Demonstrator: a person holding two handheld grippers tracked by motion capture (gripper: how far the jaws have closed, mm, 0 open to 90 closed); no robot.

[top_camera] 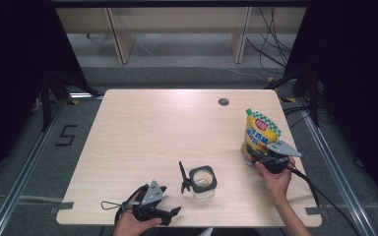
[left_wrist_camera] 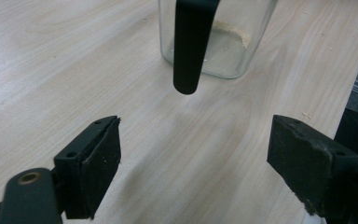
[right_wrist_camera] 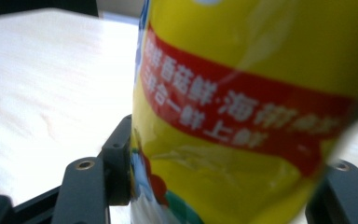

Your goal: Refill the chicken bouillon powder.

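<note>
Black jaws of my left gripper (top_camera: 175, 210) stand wide and empty near the table (top_camera: 142, 132) edge, aimed at the glass jar (top_camera: 203, 183) ahead, while farther right my right gripper (top_camera: 254, 158) brackets the upright yellow pouch (top_camera: 259, 133), seemingly to lift it for pouring.

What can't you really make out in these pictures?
- Yellow stand-up pouch: its top and right edge are cut off in the right gripper view, and its red band's lettering is blurred.
- Square glass jar: its top is cut off in the left gripper view; its black handle covers the middle.
- The pouch's print is too small in the high view.
</note>
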